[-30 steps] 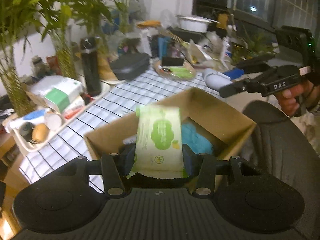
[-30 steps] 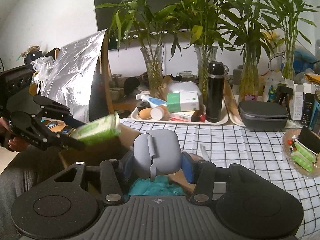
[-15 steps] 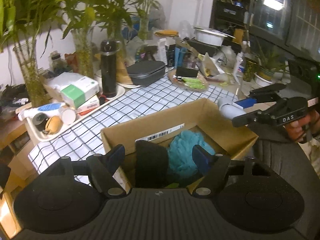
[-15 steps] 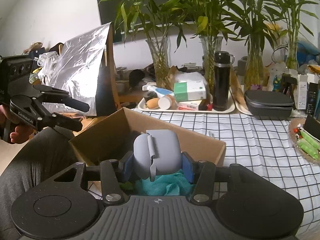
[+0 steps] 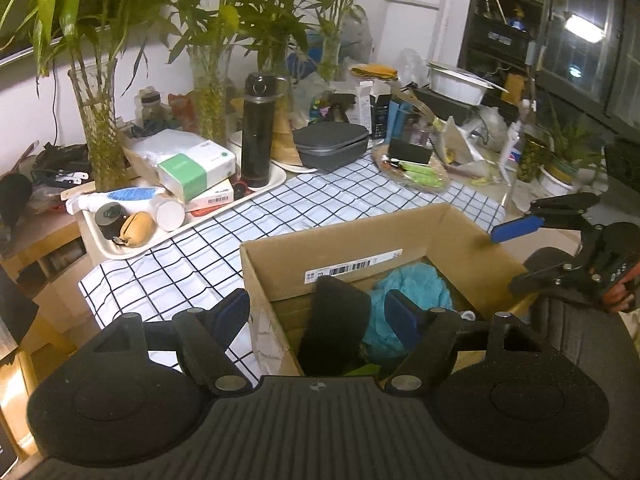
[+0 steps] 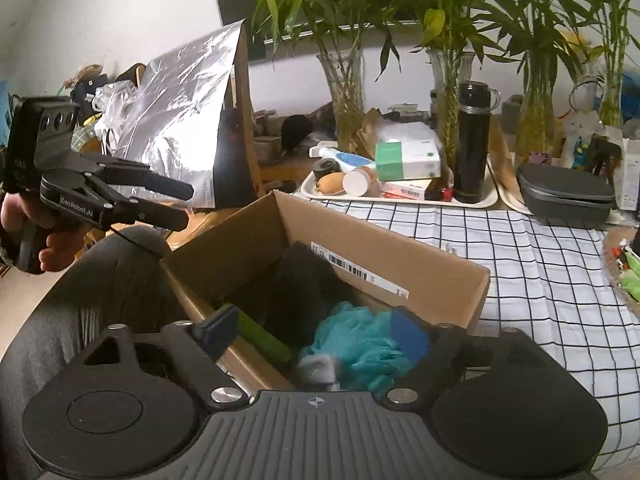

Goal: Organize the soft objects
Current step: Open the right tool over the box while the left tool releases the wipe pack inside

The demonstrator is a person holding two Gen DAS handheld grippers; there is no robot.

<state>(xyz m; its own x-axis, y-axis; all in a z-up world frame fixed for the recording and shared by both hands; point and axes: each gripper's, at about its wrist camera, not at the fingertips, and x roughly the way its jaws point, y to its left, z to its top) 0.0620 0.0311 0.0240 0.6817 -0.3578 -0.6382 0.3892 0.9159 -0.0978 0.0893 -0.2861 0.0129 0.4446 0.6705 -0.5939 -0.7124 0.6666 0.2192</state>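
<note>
Cardboard box (image 5: 460, 236) is seen directly ahead of and below both grippers, on the checked tablecloth (image 5: 224, 244). Left gripper (image 5: 320, 312) is held wide open, empty, above the box's near corner. Right gripper (image 6: 316, 332) is likewise spread open and empty. Inside the box, under the fingers, are noted 1 teal mesh sponge (image 6: 356, 344), 1 black soft item (image 6: 296, 292), 1 green packet (image 6: 264, 340) and 1 grey pouch (image 6: 318, 368).

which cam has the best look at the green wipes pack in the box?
Right wrist: the green wipes pack shows as a long strip along the near wall of the cardboard box, beside the teal pouf. Left wrist shows only a green sliver behind its fingers.
</note>
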